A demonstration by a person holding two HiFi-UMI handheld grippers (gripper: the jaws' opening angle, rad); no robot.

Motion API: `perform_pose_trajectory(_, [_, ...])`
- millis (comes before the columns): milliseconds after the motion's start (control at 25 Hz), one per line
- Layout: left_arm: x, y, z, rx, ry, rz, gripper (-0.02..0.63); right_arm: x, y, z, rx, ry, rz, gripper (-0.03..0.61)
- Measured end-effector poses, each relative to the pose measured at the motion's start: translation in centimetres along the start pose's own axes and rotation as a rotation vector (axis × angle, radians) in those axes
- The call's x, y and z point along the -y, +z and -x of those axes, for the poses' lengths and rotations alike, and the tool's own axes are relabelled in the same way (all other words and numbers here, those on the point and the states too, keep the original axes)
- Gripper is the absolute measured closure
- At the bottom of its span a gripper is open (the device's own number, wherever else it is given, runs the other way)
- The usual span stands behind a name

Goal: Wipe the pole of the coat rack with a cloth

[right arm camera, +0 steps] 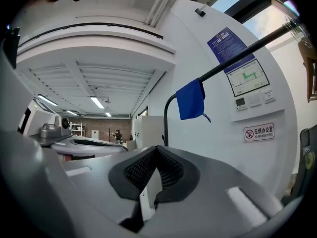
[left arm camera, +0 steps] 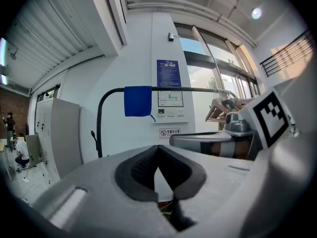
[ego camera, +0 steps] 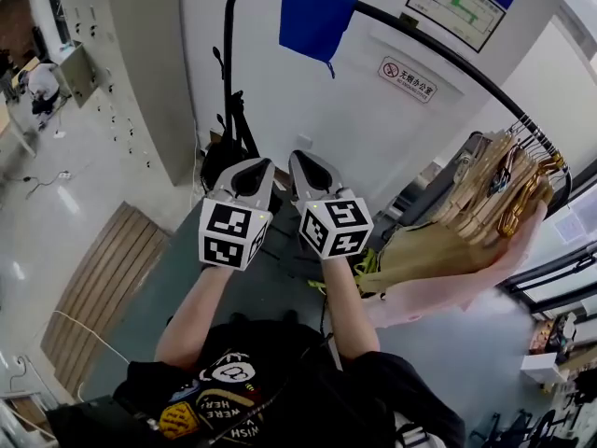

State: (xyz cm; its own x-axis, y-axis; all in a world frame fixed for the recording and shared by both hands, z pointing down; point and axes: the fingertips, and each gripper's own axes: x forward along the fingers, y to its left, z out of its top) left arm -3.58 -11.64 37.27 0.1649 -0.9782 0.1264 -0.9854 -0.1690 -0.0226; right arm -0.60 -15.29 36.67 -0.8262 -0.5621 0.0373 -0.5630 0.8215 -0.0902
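Head view: the blue cloth (ego camera: 315, 17) hangs over the top of the coat rack's black pole (ego camera: 438, 49) — high up, well apart from both grippers. The left gripper (ego camera: 252, 171) and right gripper (ego camera: 312, 168) sit side by side below it — each has its jaws together, with nothing in them. Wooden hangers (ego camera: 494, 189) bunch at the pole's right end.

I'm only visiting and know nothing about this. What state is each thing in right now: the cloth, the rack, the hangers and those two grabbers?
Blue cloth: draped over the rack's top bar, hanging loose, held by nothing.
Coat rack pole: upright, curving into the top bar.
Wooden hangers: bunched together at the bar's right end.
Left gripper: shut, empty, away from the cloth.
Right gripper: shut, empty, beside the left one.
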Motion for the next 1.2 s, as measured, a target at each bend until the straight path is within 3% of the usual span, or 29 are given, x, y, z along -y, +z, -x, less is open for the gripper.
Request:
perform_pose_trajectory(280, [-3.3,-0.2,1.1,0.014,-0.050,0.016,0.611,-2.2,-0.8,-2.2,-0.026,-0.044,0.018,0.577])
perform_pose_trajectory(520, [-4.6,-0.4,-1.3,0.018,-0.075,0.046,0.611,-0.5,-1.1,-4.2,-0.055,-0.069,0.036,0.577])
perform_pose_trajectory(840, [-6.8,1.2,-5.7,0.021,-0.054,0.016,0.611,2.2,2.9,-8.9,0.005,-0.028,0.068,0.577])
perform_pose_trajectory(1200, [-7.9,5.0,-10.6,0.083,-0.032,-0.013,0.611,6.2,7.4,-12.7,0.026,0.000,0.150,0.577])
